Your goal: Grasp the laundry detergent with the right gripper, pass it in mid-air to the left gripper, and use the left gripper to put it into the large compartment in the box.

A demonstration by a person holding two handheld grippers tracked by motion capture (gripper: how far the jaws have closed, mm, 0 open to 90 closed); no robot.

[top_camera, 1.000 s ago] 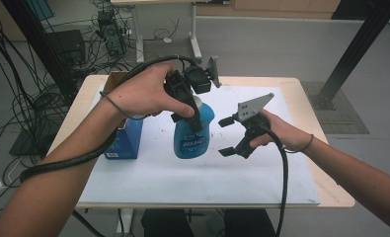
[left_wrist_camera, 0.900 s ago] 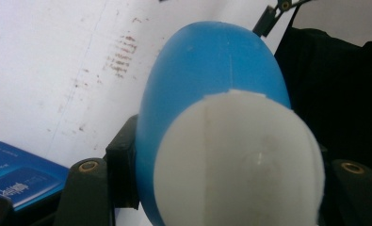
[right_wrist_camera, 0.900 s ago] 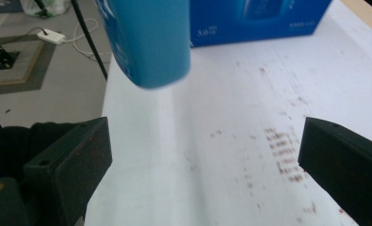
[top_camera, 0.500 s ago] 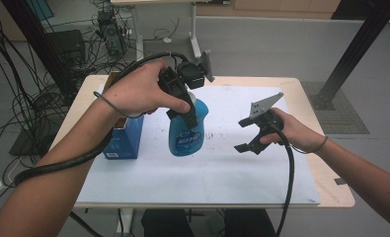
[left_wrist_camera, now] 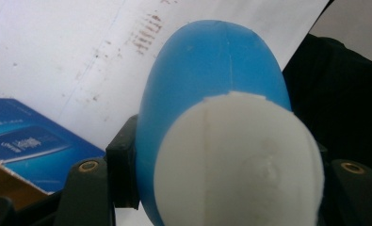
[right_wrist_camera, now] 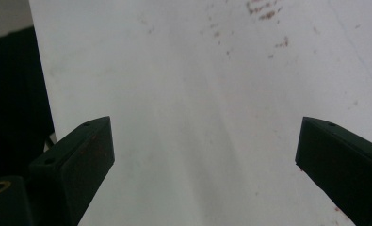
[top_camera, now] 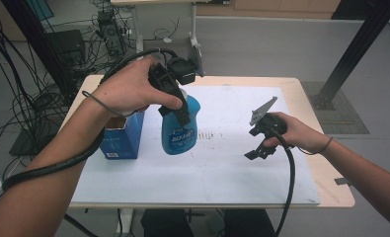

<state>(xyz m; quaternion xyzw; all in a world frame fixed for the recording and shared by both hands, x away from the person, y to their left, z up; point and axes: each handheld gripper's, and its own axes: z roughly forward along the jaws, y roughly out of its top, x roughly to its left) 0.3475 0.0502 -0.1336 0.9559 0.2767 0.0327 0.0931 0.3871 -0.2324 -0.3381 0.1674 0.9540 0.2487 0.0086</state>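
Observation:
A blue plastic bottle (top_camera: 178, 129) with a white cap (left_wrist_camera: 240, 162) stands roughly upright over the white sheet (top_camera: 222, 168). My left gripper (top_camera: 182, 114) is shut on the bottle's upper part, coming down from above. In the left gripper view the bottle (left_wrist_camera: 207, 80) sits between the black jaws. Whether its base rests on the sheet I cannot tell. To the right of the bottle and apart from it, my right gripper (top_camera: 253, 143) hangs open over the sheet. In the right gripper view its jaws (right_wrist_camera: 202, 150) stand wide with bare sheet between them.
A blue carton (top_camera: 122, 137) with an open brown top stands just left of the bottle. Faint brown marks (top_camera: 210, 136) stain the sheet beside the bottle. The wooden table (top_camera: 331, 182) ends close to the right hand. Cables and equipment lie on the floor at the left.
My right gripper has drawn away from the bottle, to the right and a little lower. The left gripper and the bottle have shifted slightly left.

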